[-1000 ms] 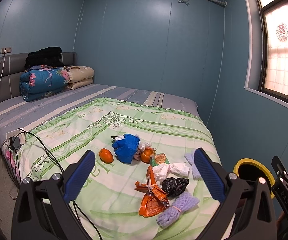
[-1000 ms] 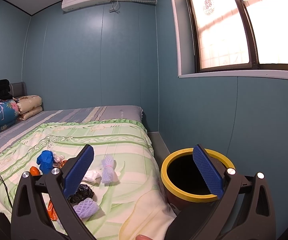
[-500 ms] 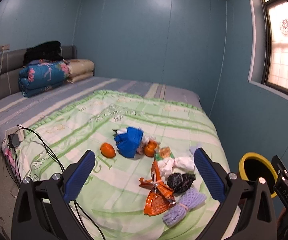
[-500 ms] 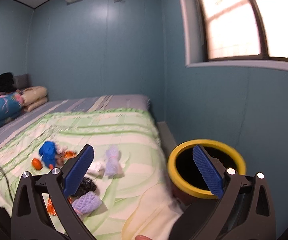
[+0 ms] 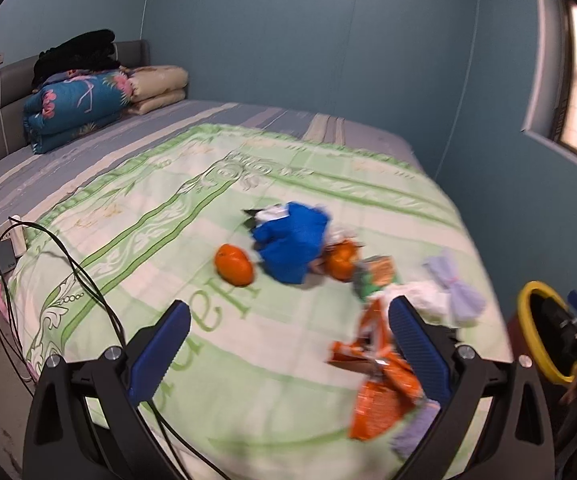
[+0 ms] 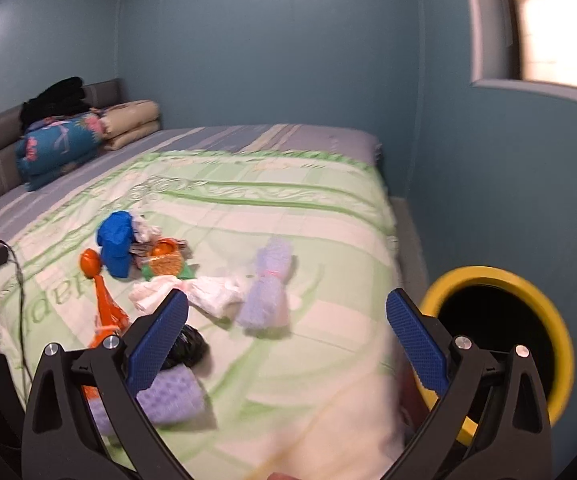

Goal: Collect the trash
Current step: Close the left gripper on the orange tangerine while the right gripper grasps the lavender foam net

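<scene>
Trash lies in a loose pile on the green bedspread (image 5: 192, 216): a blue bag (image 5: 292, 242), an orange wrapper (image 5: 380, 380), white tissues (image 6: 208, 292), purple foam nets (image 6: 266, 292) and a black bag (image 6: 186, 346). Two oranges (image 5: 234, 264) lie beside the blue bag. A yellow-rimmed bin (image 6: 500, 344) stands off the bed's right side. My left gripper (image 5: 286, 354) hangs open over the bedspread, just left of the orange wrapper. My right gripper (image 6: 286, 340) is open and empty above the bed's near corner, between the pile and the bin.
Folded quilts and pillows (image 5: 84, 100) are stacked at the headboard. A black cable (image 5: 68, 272) and a power strip (image 5: 14, 240) trail over the bed's left edge. Blue walls close the far side and the right, with a window (image 6: 556, 20) above the bin.
Both grippers have moved forward and tipped down toward the bed; the trash pile now looks larger and nearer. Both stay open and empty.
</scene>
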### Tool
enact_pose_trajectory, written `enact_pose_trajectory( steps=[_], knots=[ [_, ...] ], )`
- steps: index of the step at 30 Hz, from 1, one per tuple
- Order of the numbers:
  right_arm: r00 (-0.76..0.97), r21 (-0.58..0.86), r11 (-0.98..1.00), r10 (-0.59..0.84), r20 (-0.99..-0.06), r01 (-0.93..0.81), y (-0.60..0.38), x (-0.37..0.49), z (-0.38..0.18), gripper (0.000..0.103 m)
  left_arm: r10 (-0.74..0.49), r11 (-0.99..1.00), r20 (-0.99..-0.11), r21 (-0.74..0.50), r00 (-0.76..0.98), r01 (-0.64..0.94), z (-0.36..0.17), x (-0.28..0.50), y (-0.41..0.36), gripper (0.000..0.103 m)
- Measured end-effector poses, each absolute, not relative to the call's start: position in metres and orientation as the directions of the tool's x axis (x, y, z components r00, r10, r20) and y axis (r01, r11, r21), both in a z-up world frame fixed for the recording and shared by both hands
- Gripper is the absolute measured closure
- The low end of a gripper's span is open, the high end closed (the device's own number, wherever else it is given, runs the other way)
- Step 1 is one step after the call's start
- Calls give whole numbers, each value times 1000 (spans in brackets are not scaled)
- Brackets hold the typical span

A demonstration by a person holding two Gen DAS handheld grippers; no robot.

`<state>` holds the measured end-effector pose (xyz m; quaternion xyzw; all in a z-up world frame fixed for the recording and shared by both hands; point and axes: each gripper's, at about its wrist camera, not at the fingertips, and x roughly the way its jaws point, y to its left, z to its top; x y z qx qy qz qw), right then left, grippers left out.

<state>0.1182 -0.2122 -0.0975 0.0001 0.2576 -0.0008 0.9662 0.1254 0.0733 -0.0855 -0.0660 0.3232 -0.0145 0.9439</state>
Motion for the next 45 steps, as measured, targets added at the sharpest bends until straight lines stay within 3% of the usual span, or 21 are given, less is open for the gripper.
enact_pose_trajectory(
  steps=[5, 8, 12, 16, 27, 36, 38, 40, 45],
  knots=[
    [830, 1, 999, 32, -557, -38, -212, 170, -105, 8, -68, 992, -660, -122, 748, -18, -107, 168, 94, 7],
    [768, 26, 998, 55, -638, -50, -216, 209, -119, 8, -88, 987, -694, -156, 714, -29, -121, 194, 107, 7],
    [740, -40, 997, 25, -672, -70, -211, 237, -137, 8, -121, 978, -726, -202, 677, -42, -137, 222, 121, 7],
    [693, 4, 997, 56, -719, -77, -216, 268, -151, 8, -125, 978, -748, -204, 652, -47, -149, 247, 129, 7],
    [662, -20, 999, 1, -750, -25, -209, 305, -172, 11, -109, 980, -790, -185, 603, -66, -180, 292, 140, 7],
    [649, -26, 1000, -12, -761, -12, -211, 310, -181, 33, -120, 978, -801, -195, 586, -67, -196, 308, 138, 30],
    [643, -28, 999, -10, -766, -18, -210, 311, -184, 37, -112, 980, -805, -187, 583, -70, -198, 312, 137, 39],
    [632, -31, 999, -13, -775, -17, -210, 314, -187, 45, -132, 975, -809, -211, 572, -73, -201, 315, 139, 55],
    [612, -29, 999, -1, -791, -36, -207, 314, -194, 59, -111, 979, -807, -190, 580, -77, -203, 320, 134, 63]
  ],
)
